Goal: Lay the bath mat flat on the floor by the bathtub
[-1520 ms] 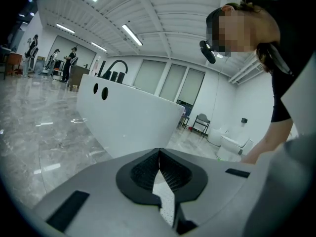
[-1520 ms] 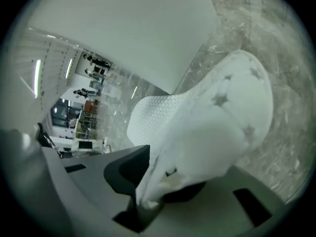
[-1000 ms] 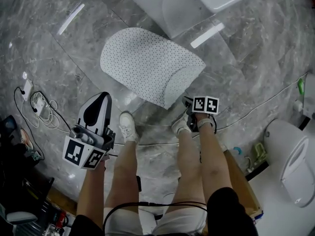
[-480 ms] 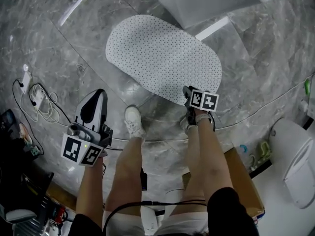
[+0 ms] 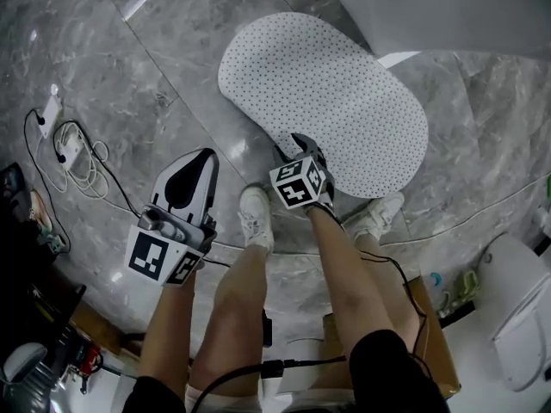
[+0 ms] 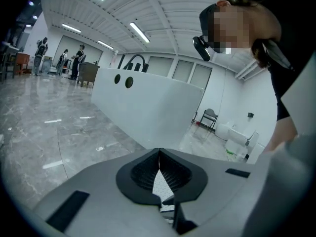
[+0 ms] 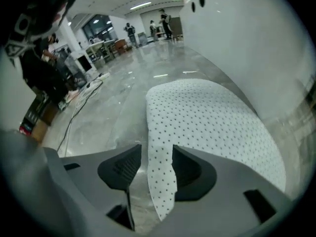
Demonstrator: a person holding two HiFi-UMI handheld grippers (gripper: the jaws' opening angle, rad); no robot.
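The bath mat (image 5: 327, 93), an oval white sheet with small dark dots, lies spread flat on the grey marble floor beside the white bathtub (image 5: 448, 7). My right gripper (image 5: 297, 144) points down at the mat's near edge. Its jaws have just been opening and now stand open, with a strip of the mat (image 7: 207, 117) showing between them and neither pad pressing on it. My left gripper (image 5: 198, 157) hovers over bare floor to the left of the mat, its jaws closed tip to tip on nothing. In the left gripper view the tub (image 6: 148, 112) rises ahead.
The person's white shoes (image 5: 256, 218) stand just in front of the mat. A wall socket with coiled cables (image 5: 69, 157) lies on the floor at the left. A toilet (image 5: 516, 308) and a cardboard box (image 5: 430, 325) are at the lower right. People stand far off.
The mat's folded right corner has been laid out, so the mat is flat. My right gripper swung left along the near edge, rolled over and opened. My left gripper sank slightly.
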